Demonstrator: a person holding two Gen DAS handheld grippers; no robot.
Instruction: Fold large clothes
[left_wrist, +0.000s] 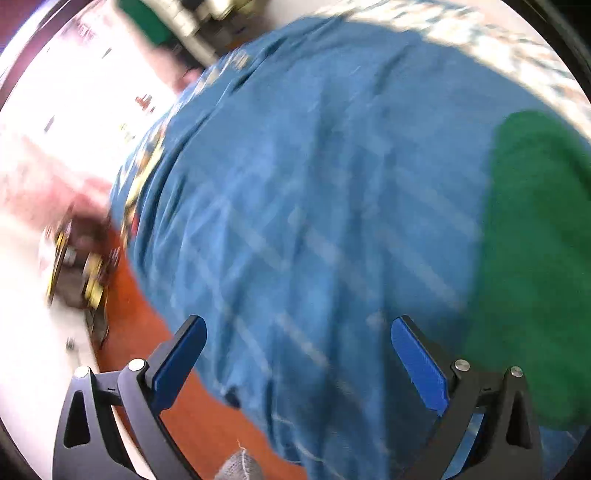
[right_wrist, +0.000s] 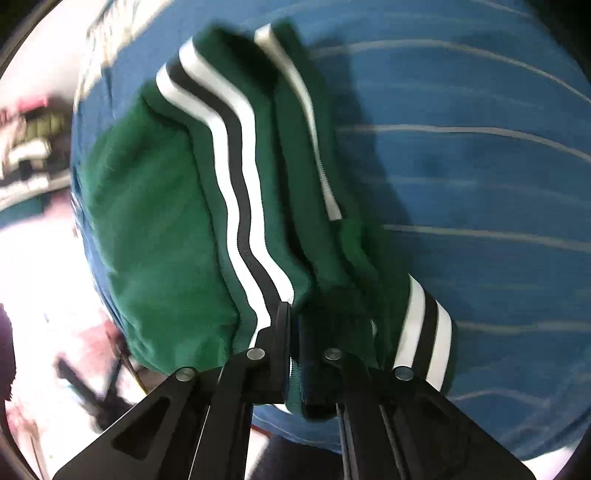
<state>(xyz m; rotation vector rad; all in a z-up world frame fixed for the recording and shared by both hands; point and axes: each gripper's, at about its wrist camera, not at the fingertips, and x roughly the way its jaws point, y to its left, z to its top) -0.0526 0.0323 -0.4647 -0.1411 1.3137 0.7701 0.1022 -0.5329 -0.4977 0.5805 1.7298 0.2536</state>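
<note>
Right gripper (right_wrist: 293, 317): jaws pressed together on a bunched fold of the green garment (right_wrist: 155, 229), the fabric pinched between the black fingers. Garment hung out ahead of the gripper in gathered pleats. White-and-black stripe bands (right_wrist: 236, 184) ran along its folds; a second striped band, likely a cuff or hem, sat just right of the fingers. Underneath and around it lay a blue cloth with thin pale lines (right_wrist: 480, 184), covering most of the right-hand side of the right wrist view. Left edge of that view was overexposed and blurred; objects there could not be made out.

Left gripper (left_wrist: 298, 350): jaws spread wide, blue pads (left_wrist: 177, 365) facing each other, nothing between them. It hovered over the same blue cloth (left_wrist: 295, 184), which was rumpled and draped over an orange-red surface (left_wrist: 155, 343) showing at lower left. A patch of the green garment (left_wrist: 535, 258) lay to the right of the gripper, on the blue cloth, apart from the fingers. Both views carried motion blur. Yellow and dark clutter (left_wrist: 81, 266) beyond the cloth's left edge, too smeared to identify.
</note>
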